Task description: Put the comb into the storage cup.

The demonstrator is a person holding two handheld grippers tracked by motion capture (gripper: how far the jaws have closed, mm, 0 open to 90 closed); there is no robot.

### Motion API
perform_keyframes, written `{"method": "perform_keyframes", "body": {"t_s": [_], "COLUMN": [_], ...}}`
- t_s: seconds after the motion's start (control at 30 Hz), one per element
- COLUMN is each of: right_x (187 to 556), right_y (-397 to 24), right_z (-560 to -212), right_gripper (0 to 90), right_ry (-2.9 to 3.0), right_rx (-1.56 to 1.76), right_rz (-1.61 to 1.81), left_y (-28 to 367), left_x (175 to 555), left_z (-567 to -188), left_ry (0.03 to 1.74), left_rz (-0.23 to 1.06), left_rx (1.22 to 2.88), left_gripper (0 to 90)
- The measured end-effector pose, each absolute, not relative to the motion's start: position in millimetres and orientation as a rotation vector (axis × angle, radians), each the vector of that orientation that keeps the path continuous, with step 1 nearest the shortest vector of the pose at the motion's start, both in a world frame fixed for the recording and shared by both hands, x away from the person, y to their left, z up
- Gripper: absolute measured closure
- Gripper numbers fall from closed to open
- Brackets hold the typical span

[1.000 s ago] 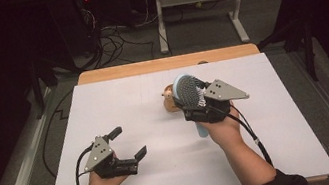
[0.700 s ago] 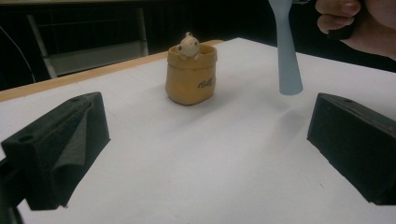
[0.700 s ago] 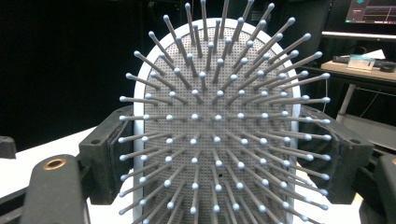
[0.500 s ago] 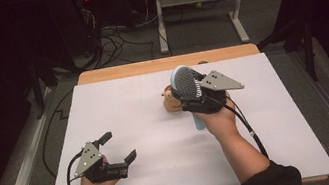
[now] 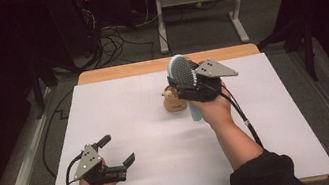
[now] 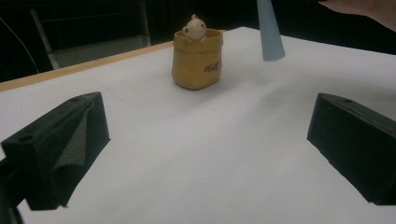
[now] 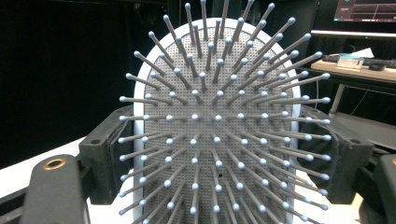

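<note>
My right gripper (image 5: 185,83) is shut on the head of a pale blue paddle hairbrush (image 5: 180,69). The brush hangs upright over the white table, its handle (image 5: 195,111) pointing down. In the right gripper view the bristled head (image 7: 215,121) sits squeezed between both black jaws. A small yellow pot with a bear figure (image 5: 172,101) stands just left of the handle. My left gripper (image 5: 117,151) rests low near the front left of the table, open and holding nothing. In the left gripper view the pot (image 6: 196,58) stands ahead, and the handle tip (image 6: 270,35) hangs to its right.
The white sheet (image 5: 119,105) covers the table, with a wooden strip (image 5: 123,71) along the far edge. Beyond it are a dark floor, cables (image 5: 113,37) and a white stand frame (image 5: 198,0). A metal rail (image 5: 19,172) runs along the left side.
My right hand has carried the brush a little farther from the person and slightly higher. The left gripper slid a bit toward the front left edge and sank.
</note>
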State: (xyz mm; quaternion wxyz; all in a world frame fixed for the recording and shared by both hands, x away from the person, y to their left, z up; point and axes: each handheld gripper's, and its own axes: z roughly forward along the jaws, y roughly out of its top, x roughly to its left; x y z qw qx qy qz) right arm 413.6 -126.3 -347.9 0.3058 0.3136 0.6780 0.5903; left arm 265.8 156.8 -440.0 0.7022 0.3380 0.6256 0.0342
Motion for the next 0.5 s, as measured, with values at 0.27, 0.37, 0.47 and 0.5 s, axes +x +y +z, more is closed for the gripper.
{"method": "perform_keyframes", "body": {"t_s": [0.27, 0.37, 0.47, 0.5], "right_x": [423.9, 427.3, 428.9, 429.6], "right_y": [-126.5, -125.6, -124.1, -123.2], "right_z": [-337.4, -330.8, -324.8, -322.7], "right_gripper": [20.7, 20.7, 20.7, 20.7], "right_ry": [1.736, 1.727, 1.715, 1.707], "right_rx": [0.849, 0.849, 0.834, 0.827], "right_rz": [1.585, 1.593, 1.595, 1.601], "left_y": [157.7, 157.9, 157.4, 157.4], "left_x": [266.1, 266.2, 265.9, 265.7], "left_z": [-440.4, -440.8, -440.0, -439.6], "left_ry": [1.392, 1.387, 1.402, 1.405], "left_rz": [0.082, 0.085, 0.075, 0.072], "left_rx": [0.752, 0.760, 0.743, 0.738], "left_gripper": [0.1, 0.1, 0.1, 0.1]}}
